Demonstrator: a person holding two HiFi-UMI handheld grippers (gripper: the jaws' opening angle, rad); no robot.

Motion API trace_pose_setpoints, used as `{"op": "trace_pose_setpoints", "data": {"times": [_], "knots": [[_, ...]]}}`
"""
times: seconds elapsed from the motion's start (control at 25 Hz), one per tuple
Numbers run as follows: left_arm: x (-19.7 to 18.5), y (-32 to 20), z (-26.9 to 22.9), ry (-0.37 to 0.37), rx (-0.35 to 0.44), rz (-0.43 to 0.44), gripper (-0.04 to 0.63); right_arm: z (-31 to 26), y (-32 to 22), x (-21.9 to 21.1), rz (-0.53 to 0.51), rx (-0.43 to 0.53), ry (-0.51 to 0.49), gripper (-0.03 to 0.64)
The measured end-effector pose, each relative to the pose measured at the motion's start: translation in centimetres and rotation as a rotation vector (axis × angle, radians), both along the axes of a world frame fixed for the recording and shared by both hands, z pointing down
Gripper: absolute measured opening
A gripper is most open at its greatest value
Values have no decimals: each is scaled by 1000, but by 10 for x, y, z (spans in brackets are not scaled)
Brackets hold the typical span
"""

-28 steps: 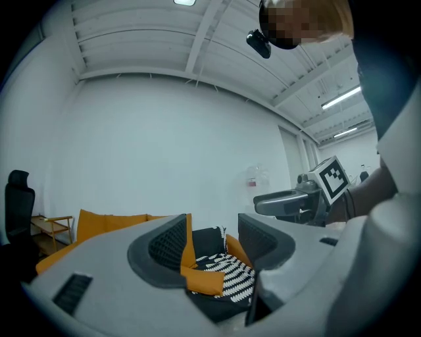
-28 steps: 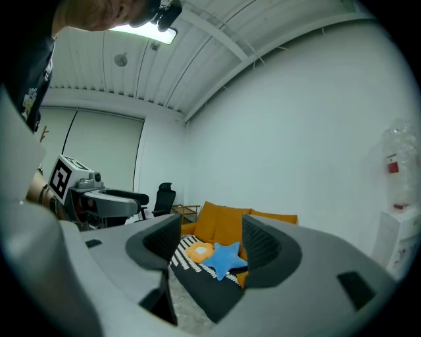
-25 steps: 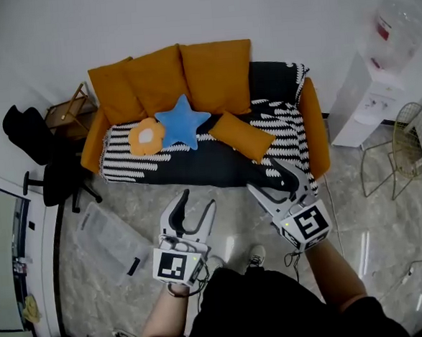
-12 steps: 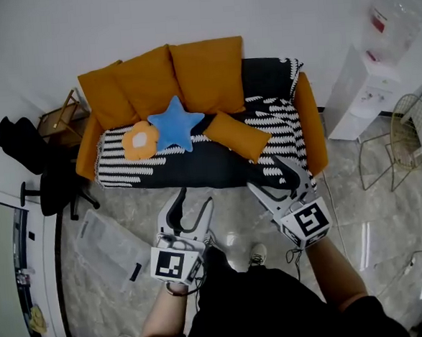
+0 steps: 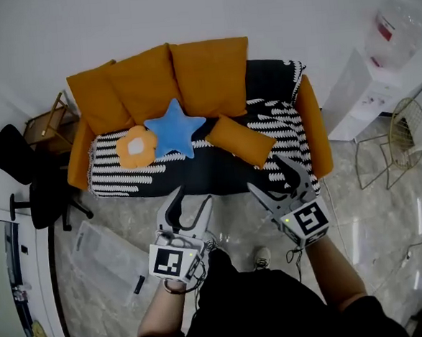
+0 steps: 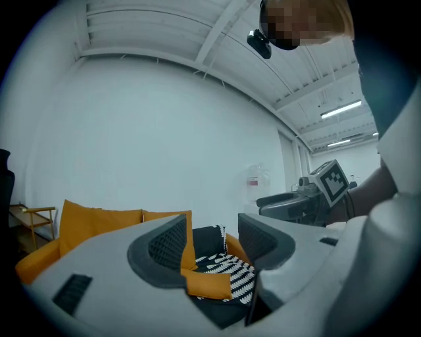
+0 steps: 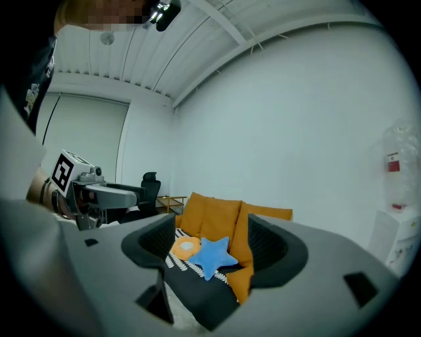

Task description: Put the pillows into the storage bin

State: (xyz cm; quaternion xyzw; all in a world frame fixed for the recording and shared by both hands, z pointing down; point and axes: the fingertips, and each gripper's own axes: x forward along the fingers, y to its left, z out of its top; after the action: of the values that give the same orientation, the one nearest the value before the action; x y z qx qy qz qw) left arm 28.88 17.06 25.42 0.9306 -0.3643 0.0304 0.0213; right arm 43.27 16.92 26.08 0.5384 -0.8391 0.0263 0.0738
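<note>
Both grippers are empty and held level, side by side, aimed at the sofa, probably lining up a first pick: left gripper [image 5: 193, 196] has its jaws apart with nothing between them, and right gripper [image 5: 264, 173] has just been opening its jaws, likewise on nothing. The clear bin [image 5: 101, 252] lies on the floor [image 5: 374, 232] to the left, well apart from the pillows, with none in it yet. Beyond, on the sofa [image 5: 317, 135] seat, the oblong pillow [image 5: 241, 140] is nearest the right gripper and the star pillow [image 5: 172, 129] touches the flower pillow [image 5: 136, 148]; behind are back cushions [image 5: 207, 67] and a white wall [image 5: 186, 15], with an office chair [image 5: 24, 170] left and a water dispenser [image 5: 377, 73] right.
</note>
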Motion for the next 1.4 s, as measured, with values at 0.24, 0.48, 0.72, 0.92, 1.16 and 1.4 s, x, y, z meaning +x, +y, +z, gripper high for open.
{"op": "trace_pose_setpoints", "data": {"times": [0.24, 0.48, 0.72, 0.92, 1.16, 1.4], "knots": [[-34, -72, 6, 11, -13, 67, 232, 14, -60, -32, 70, -33, -2, 347], [-58, -128, 11, 23, -24, 129, 232, 12, -109, -58, 133, -60, 57, 357], [-74, -162, 19, 36, -36, 145, 232, 32, -141, -76, 138, -104, 82, 364], [-85, -180, 29, 31, -56, 118, 232, 50, -169, -82, 105, -136, 111, 370], [-92, -192, 44, 17, -101, 41, 232, 73, -201, -79, 45, -169, 97, 376], [-66, -210, 61, -9, -136, -27, 232, 104, -234, -55, -34, -226, 66, 388]]}}
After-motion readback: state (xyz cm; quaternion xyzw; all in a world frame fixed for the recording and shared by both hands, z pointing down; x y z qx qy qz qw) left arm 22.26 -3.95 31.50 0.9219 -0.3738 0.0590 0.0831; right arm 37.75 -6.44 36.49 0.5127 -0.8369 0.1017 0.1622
